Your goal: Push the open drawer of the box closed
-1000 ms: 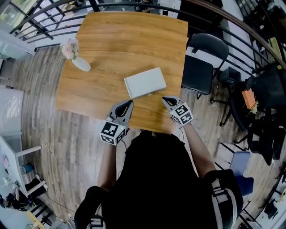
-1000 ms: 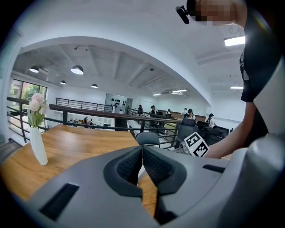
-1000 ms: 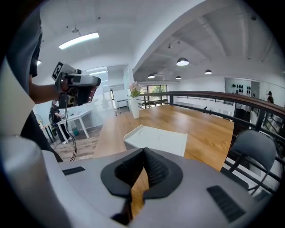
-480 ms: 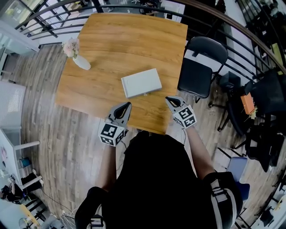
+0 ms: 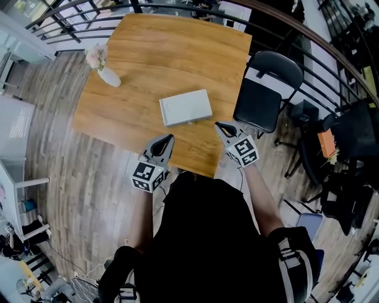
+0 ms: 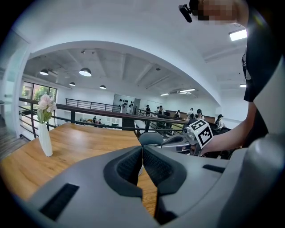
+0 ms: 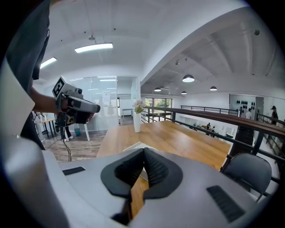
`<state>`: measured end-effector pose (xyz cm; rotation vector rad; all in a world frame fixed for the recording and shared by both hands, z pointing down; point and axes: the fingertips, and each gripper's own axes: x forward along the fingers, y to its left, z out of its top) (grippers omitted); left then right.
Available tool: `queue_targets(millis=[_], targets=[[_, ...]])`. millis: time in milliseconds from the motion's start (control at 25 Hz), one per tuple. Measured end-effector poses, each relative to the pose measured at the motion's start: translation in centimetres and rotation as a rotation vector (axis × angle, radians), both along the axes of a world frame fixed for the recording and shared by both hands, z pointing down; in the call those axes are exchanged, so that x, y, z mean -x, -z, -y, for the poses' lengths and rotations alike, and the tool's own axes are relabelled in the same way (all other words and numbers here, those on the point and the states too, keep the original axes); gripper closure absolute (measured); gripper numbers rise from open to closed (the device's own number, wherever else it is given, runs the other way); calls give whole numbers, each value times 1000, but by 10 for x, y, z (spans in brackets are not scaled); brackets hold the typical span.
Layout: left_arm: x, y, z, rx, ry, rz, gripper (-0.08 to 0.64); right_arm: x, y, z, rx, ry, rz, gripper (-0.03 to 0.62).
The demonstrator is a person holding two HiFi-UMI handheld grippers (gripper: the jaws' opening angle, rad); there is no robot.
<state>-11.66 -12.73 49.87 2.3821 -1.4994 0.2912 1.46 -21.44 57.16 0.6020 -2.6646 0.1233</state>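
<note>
A flat white box (image 5: 185, 108) lies on the wooden table (image 5: 154, 53), with a small knob on its near side; I cannot tell how far its drawer stands out. My left gripper (image 5: 169, 138) hovers shut over the table's near edge, short of the box's left corner. My right gripper (image 5: 219, 126) is shut too, just right of the box's near right corner and apart from it. In the right gripper view the white box (image 7: 135, 146) peeks above the shut jaws. The left gripper view has its jaws pressed together with nothing between them.
A white vase with pale flowers (image 5: 104, 72) stands at the table's far left. A black chair (image 5: 264, 89) sits off the table's right side. A metal railing (image 5: 177, 7) runs behind the table. Wooden floor lies to the left.
The head view has drifted a little. Both grippers stay shut near the table's near edge, and the box has not moved on the table.
</note>
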Motion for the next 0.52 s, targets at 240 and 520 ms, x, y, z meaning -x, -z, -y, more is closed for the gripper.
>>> queue_targets(millis=[240, 520], targets=[[-9, 0, -6, 0, 24, 7, 537, 0, 10, -2, -27, 37, 9, 578], [-24, 0, -8, 4, 43, 12, 537, -9, 24, -2, -34, 58, 38, 578]])
